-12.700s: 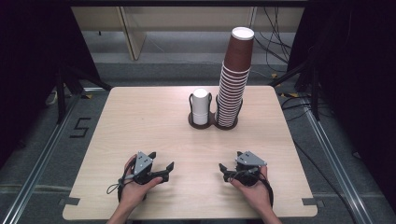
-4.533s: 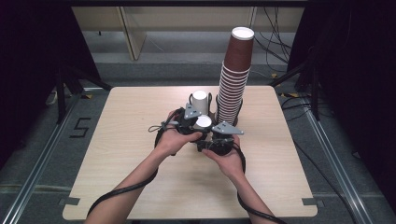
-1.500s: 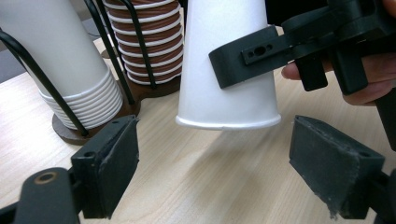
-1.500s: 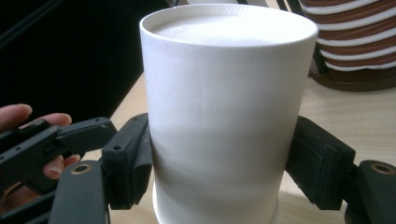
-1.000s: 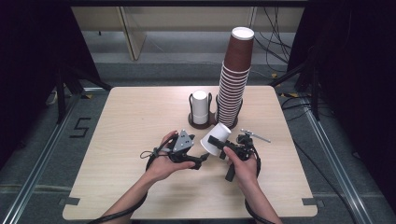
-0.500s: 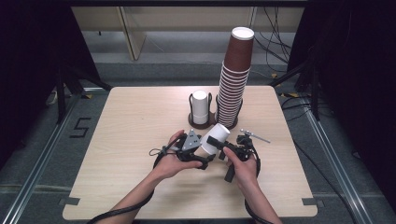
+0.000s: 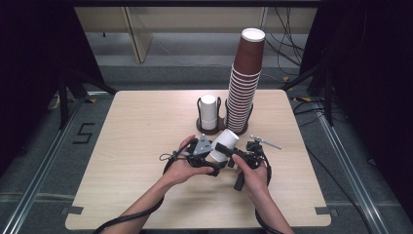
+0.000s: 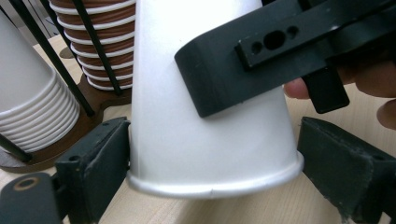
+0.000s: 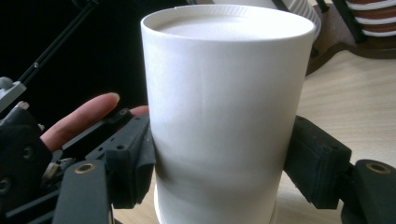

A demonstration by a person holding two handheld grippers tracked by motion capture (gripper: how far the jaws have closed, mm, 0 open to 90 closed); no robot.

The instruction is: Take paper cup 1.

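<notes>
A white paper cup (image 7: 225, 143) is held tilted over the table's front middle, base pointing up and away. My right gripper (image 7: 228, 152) is shut on its body, and in the right gripper view both pads press the sides of the cup (image 9: 224, 116). My left gripper (image 7: 215, 162) sits at the cup's rolled rim (image 8: 215, 179). Its jaws have just been opening: the left pad (image 8: 100, 163) touches the rim and the right pad (image 8: 336, 168) stands off it. One jaw of the right gripper lies across the cup wall in the left gripper view.
A tall stack of brown cups (image 7: 245, 83) and a short stack of white cups (image 7: 208, 111) stand in a dark wire holder (image 7: 199, 126) at the back middle of the wooden table (image 7: 122, 161). A thin metal rod (image 7: 268, 143) lies right of the hands.
My left gripper has moved right, up to the cup's rim, and its jaws have spread. The right gripper has kept its grip and stayed in place.
</notes>
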